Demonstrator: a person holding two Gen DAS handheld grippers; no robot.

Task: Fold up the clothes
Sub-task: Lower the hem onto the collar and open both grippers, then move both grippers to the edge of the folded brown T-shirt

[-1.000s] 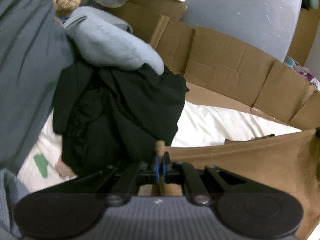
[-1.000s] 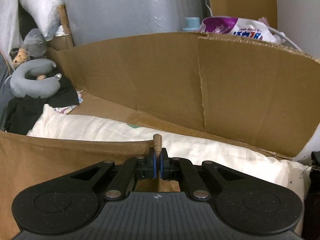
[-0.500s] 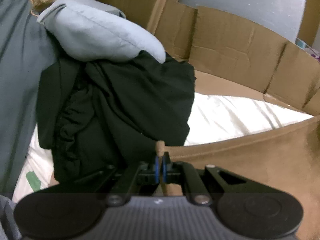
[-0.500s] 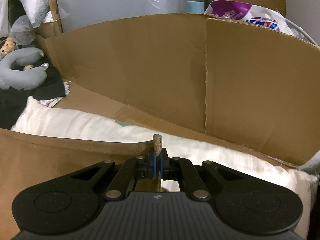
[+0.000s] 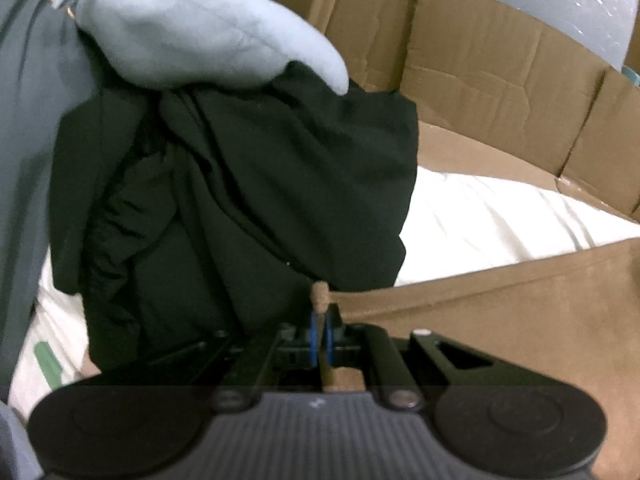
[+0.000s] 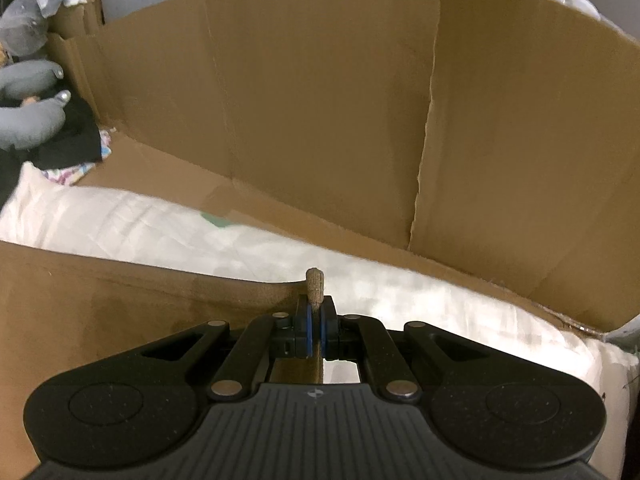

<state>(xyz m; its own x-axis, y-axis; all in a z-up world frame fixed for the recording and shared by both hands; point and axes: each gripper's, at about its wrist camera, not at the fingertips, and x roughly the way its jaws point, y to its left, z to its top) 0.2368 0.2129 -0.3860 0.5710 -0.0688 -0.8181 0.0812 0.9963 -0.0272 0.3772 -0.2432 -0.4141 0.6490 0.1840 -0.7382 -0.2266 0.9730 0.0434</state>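
Note:
A brown garment hangs stretched between my two grippers, its top edge running straight across both views. My left gripper has a corner of the cloth between its blue pads, with a small nub poking out above them; its jaws are opening. My right gripper is shut on the other corner of the brown garment, a rolled nub of cloth sticking up past its pads. White bedding lies just beyond the held edge.
A pile of black clothes sits close ahead on the left under a grey-blue neck pillow. Cardboard walls ring the white bedding. Grey-teal fabric hangs at the far left.
Both grippers have moved forward and down with the brown garment. The black pile and the cardboard wall fill more of the views, and the cloth's edge sits lower over the bedding.

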